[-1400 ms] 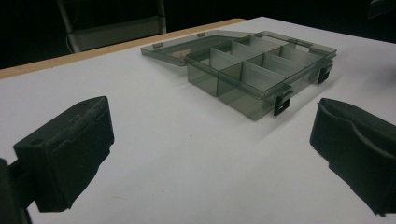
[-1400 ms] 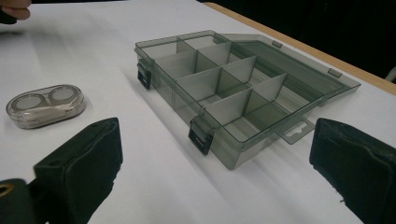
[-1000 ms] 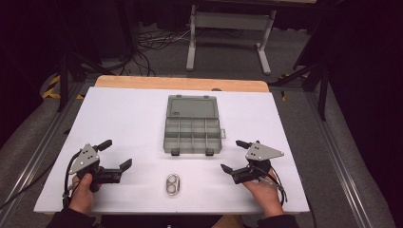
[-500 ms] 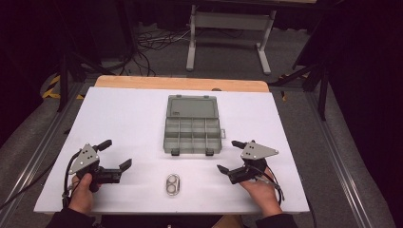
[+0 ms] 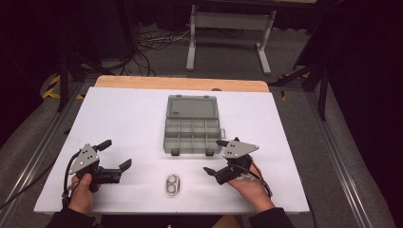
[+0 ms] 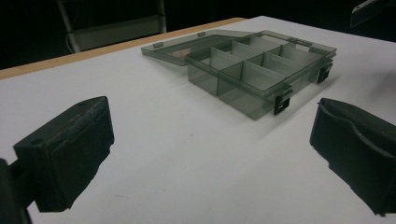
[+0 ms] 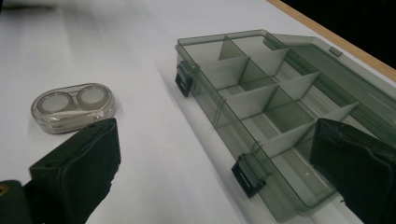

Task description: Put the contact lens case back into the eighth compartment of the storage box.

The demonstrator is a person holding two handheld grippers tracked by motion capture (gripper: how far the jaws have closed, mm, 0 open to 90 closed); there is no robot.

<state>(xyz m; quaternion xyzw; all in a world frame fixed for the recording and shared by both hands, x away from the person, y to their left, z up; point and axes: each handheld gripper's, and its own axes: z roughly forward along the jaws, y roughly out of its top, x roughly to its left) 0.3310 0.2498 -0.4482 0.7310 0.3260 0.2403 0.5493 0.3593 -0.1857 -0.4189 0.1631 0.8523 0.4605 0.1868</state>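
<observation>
Clear twin-well lens case (image 5: 172, 184) lying flat, near open grey organizer box (image 5: 193, 128)

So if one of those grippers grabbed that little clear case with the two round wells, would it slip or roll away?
The clear case lies flat and low on the white table, so it probably won't roll or tip. Its glossy, rounded plastic looks smooth, so it may slide when nudged or squirm between the jaws. It seems small and thin-walled, so likely light and fairly rigid.

High view looks down on the whole table (image 5: 133, 118); both gripper views, low and close, share the compartment box (image 5: 192, 124).
</observation>
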